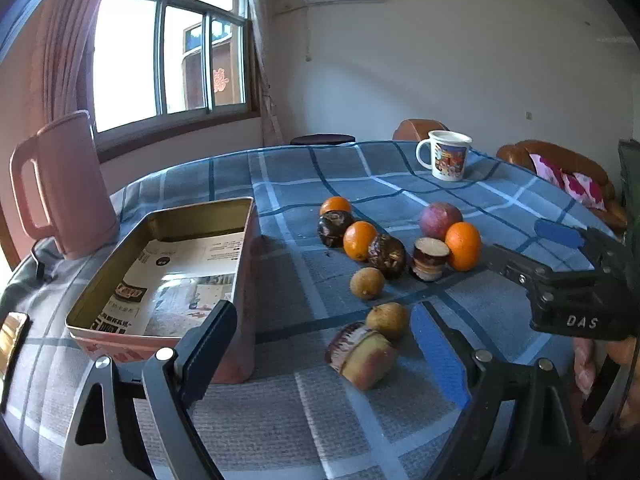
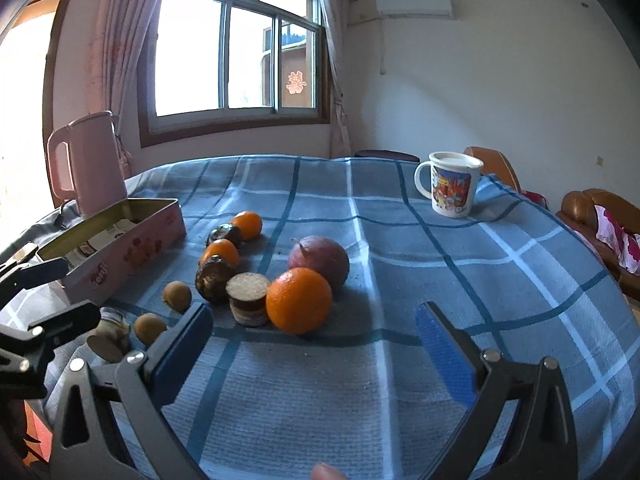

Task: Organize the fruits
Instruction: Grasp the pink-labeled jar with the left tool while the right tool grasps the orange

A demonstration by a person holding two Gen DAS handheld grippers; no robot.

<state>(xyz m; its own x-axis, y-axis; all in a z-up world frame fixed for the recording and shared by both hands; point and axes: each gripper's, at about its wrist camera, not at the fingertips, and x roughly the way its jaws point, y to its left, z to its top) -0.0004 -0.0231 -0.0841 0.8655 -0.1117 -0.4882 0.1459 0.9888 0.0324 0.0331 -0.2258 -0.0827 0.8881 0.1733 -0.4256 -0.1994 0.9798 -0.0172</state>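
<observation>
Fruits lie in a loose cluster on the blue checked tablecloth: three oranges [image 1: 463, 245] [image 2: 299, 300], a purple round fruit [image 1: 440, 220] [image 2: 319, 260], two dark brown round fruits [image 1: 386, 256], a cut stub [image 1: 430, 258] [image 2: 248, 298], two small tan fruits [image 1: 367, 282] and a cut piece [image 1: 362, 354]. An open pink tin [image 1: 160, 272] [image 2: 120, 252] lined with paper stands to their left. My left gripper [image 1: 320, 344] is open, with the cut piece between its fingers. My right gripper [image 2: 316, 344] is open and empty, just short of the nearest orange; it also shows in the left wrist view [image 1: 560, 272].
A pink kettle [image 1: 64, 184] [image 2: 90, 162] stands behind the tin at the table's left edge. A printed white mug [image 1: 446, 155] [image 2: 452, 184] stands at the far right. Brown sofas with a pink cloth [image 2: 600, 220] lie beyond the table's right edge.
</observation>
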